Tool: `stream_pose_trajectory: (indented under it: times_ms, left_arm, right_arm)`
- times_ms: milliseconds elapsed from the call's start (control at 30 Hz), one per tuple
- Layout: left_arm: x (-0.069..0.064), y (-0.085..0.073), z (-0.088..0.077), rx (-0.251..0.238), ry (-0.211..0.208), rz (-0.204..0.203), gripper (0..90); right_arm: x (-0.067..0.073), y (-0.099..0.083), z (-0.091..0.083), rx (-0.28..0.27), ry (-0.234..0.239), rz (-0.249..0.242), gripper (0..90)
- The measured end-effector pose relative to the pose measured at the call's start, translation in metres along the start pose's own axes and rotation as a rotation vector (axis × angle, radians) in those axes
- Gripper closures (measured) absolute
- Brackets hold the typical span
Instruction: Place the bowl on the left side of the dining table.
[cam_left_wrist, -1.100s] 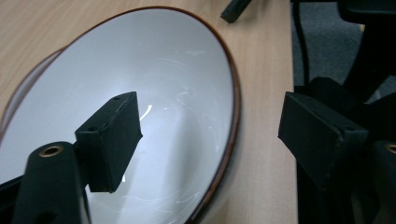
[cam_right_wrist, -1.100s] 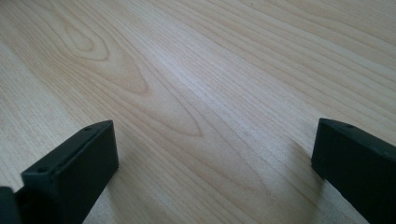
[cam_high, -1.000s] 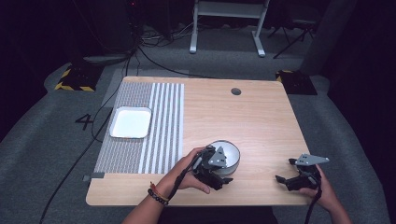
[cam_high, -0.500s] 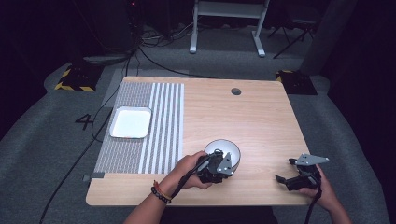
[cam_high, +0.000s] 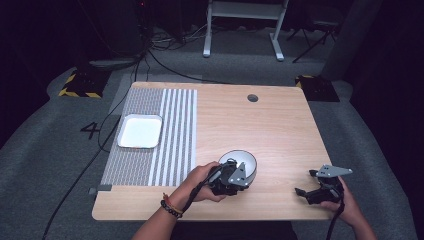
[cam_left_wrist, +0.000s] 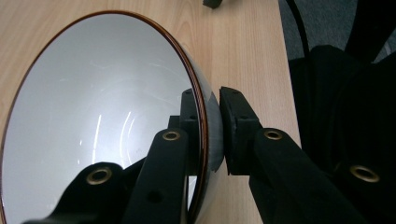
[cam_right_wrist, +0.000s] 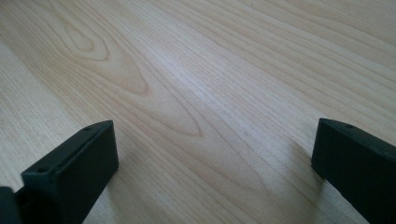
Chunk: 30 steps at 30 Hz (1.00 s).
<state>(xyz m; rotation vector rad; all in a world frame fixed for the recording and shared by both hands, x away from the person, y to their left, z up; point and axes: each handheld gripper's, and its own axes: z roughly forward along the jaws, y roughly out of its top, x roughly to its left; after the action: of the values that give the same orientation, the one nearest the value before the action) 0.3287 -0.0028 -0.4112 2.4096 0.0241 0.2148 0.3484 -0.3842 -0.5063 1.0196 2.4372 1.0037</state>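
A white bowl (cam_high: 243, 161) with a brown rim stands near the front middle of the wooden table (cam_high: 280, 130). My left gripper (cam_high: 226, 181) is shut on its near rim. In the left gripper view one pad sits inside the bowl (cam_left_wrist: 93, 116) and the other presses on the outer wall, with the left gripper (cam_left_wrist: 210, 126) clamped across the rim. My right gripper (cam_high: 306, 183) rests at the front right, apart from the bowl. In the right gripper view the right gripper (cam_right_wrist: 215, 154) stands open with bare wood between its jaws.
A white square tray (cam_high: 140, 131) lies on a grey striped mat (cam_high: 172, 130) at the left of the table. A round cable hole (cam_high: 252, 98) sits near the back edge. The table's front edge runs close under both hands.
The left gripper has shifted slightly at the bowl's near rim and now clamps it. The bowl and the right hand have kept still.
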Motion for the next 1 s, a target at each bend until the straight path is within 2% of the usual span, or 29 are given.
stream_pose_trajectory:
  times_ms: [33, 333, 467, 533, 567, 600, 633, 667, 800, 833, 1000]
  left_arm:
    - [-0.002, 0.000, 0.002, 0.000, 0.021, 0.008, 79.9]
    - [-0.002, 0.001, 0.000, 0.002, 0.035, 0.007, 79.9]
    - [-0.001, 0.001, -0.004, -0.014, 0.044, 0.006, 79.9]
    - [0.000, 0.001, -0.008, -0.024, 0.047, 0.005, 79.9]
    - [0.001, 0.001, -0.012, -0.046, 0.050, -0.006, 79.9]
    - [0.002, 0.000, -0.015, -0.055, 0.059, 0.001, 79.9]
    - [0.002, -0.001, -0.017, -0.058, 0.050, -0.017, 79.9]
    - [0.002, -0.001, -0.017, -0.058, 0.050, -0.017, 79.9]
    - [0.004, -0.003, -0.026, -0.096, 0.062, -0.027, 79.9]
    - [0.005, -0.005, -0.031, -0.117, 0.078, -0.033, 79.9]
    - [0.005, -0.008, -0.037, -0.150, 0.092, -0.058, 79.9]
  right_arm:
    - [0.000, 0.000, 0.000, -0.001, 0.000, -0.001, 0.6]
    - [0.000, 0.000, 0.000, 0.001, 0.000, -0.001, 0.6]
    - [0.000, 0.000, 0.000, 0.000, 0.000, 0.000, 0.6]
    - [0.000, 0.000, 0.000, 0.000, 0.000, 0.000, 0.6]
    - [0.000, 0.000, 0.000, 0.000, 0.000, 0.000, 0.6]
    - [0.000, 0.000, 0.000, 0.000, 0.000, 0.000, 0.6]
    - [0.000, 0.000, 0.000, 0.000, 0.000, -0.001, 0.6]
    - [0.000, 0.000, 0.000, 0.000, 0.000, 0.000, 0.6]
    - [0.000, 0.000, 0.000, 0.000, 0.000, 0.000, 0.6]
    - [0.000, 0.000, 0.000, 0.000, 0.000, -0.001, 0.6]
    - [0.000, 0.000, 0.000, 0.000, 0.000, 0.000, 0.6]
